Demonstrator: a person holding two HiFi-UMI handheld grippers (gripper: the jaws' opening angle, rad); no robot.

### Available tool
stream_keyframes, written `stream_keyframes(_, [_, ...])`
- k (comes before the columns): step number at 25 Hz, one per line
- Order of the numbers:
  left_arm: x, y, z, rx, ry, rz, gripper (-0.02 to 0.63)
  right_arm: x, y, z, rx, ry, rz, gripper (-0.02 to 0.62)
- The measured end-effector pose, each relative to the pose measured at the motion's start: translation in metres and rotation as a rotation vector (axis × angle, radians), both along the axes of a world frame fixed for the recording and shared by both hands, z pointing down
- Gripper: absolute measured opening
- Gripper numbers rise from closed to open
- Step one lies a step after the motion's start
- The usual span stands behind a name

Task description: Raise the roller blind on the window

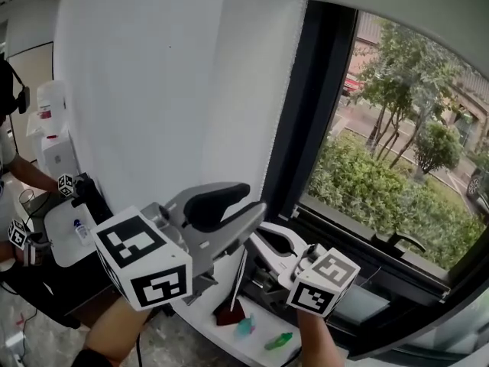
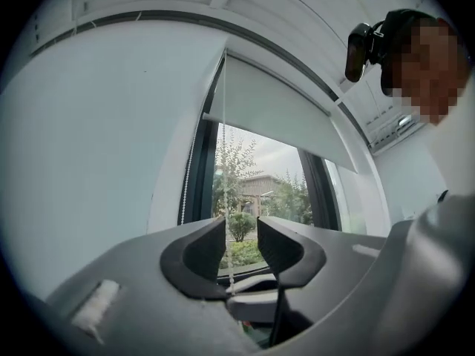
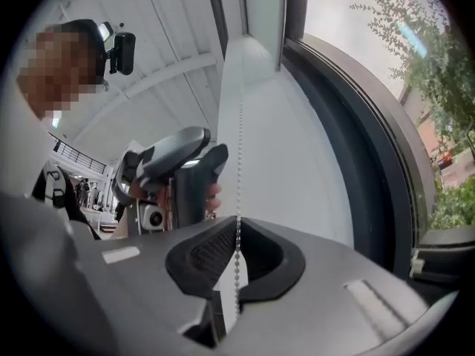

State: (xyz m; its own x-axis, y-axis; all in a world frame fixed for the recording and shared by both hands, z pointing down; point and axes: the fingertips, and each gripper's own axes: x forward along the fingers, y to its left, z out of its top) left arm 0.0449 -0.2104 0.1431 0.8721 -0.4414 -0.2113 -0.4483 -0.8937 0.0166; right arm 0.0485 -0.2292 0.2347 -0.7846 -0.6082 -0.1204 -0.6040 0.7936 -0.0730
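The white roller blind [image 2: 286, 117] covers the upper part of the window [image 1: 397, 159]. Its bead chain [image 2: 225, 124] hangs along the left side of the frame. My left gripper [image 1: 256, 199] is held high and open; the chain runs between its pads [image 2: 211, 247] without touching them. My right gripper [image 1: 260, 232] sits lower and to the right, partly behind the left one. In the right gripper view it [image 3: 237, 225] is shut on the bead chain [image 3: 240, 147], which runs taut upward and hangs loose below the jaws.
A white wall [image 1: 153, 90] stands left of the dark window frame [image 1: 306, 128]. On the sill below lie a red object [image 1: 229, 312] and small green items [image 1: 279, 341]. Another person's arm with marker cubes [image 1: 65, 183] is at a table, far left.
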Motion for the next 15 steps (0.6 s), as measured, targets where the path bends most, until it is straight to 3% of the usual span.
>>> stream_keyframes(10, [0.011,-0.012,0.006,0.023,-0.039,-0.046,0.141,-0.01,-0.004,0.091,-0.16,0.014,-0.023,0.018])
stream_keyframes(15, [0.013,-0.013,0.008,0.042,-0.063,-0.067,0.129,-0.01,0.001,0.11,-0.198,0.005,-0.03,0.019])
